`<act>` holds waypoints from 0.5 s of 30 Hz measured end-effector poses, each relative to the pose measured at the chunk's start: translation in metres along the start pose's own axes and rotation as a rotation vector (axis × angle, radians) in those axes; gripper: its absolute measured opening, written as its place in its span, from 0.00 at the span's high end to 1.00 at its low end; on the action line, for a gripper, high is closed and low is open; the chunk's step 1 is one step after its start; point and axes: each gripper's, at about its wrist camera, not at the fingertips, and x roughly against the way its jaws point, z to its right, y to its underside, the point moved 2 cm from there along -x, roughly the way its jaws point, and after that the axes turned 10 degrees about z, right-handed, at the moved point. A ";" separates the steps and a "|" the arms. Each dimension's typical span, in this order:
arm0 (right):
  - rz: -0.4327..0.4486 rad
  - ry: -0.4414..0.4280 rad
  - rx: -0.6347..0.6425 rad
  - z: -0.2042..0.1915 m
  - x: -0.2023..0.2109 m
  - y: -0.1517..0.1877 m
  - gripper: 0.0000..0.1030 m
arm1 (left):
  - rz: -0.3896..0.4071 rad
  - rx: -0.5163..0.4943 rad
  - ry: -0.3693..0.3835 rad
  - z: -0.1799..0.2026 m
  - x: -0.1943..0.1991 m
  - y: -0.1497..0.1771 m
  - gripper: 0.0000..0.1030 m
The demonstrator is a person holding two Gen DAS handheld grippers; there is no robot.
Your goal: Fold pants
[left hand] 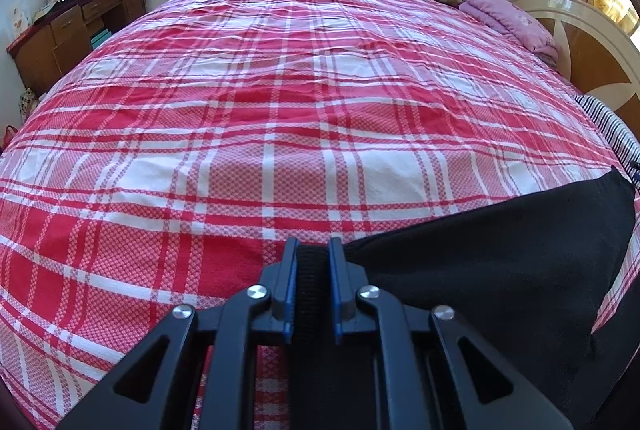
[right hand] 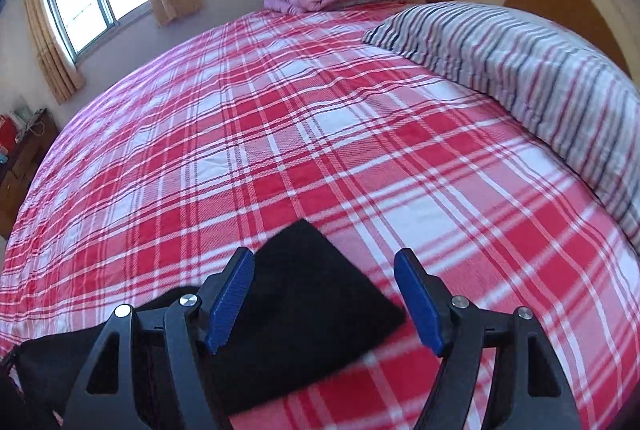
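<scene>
1. The left gripper (left hand: 313,250) is clenched on a ribbed black edge of the pants (left hand: 500,254), probably the waistband, though the fisheye leaves that unsure.
2. From that pinch the black cloth runs off to the right across the plaid bedsheet (left hand: 240,109), its long axis lying sideways.
3. The right gripper (right hand: 324,262) is released, jaws apart over the pants (right hand: 304,294), with nothing pressed between the pads.
4. The free corner lies just beyond its fingertips, so the right hand is the nearer one to take it.
</scene>
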 end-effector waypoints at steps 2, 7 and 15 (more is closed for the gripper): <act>-0.037 -0.001 0.031 -0.005 -0.021 -0.004 0.28 | -0.004 -0.008 -0.007 0.001 -0.001 -0.001 0.86; -0.187 -0.038 0.099 -0.012 -0.065 0.004 0.60 | -0.003 -0.040 -0.011 0.003 -0.001 0.000 0.86; -0.115 -0.079 0.154 -0.021 -0.031 0.003 0.92 | -0.007 -0.014 0.010 0.001 0.004 -0.005 0.87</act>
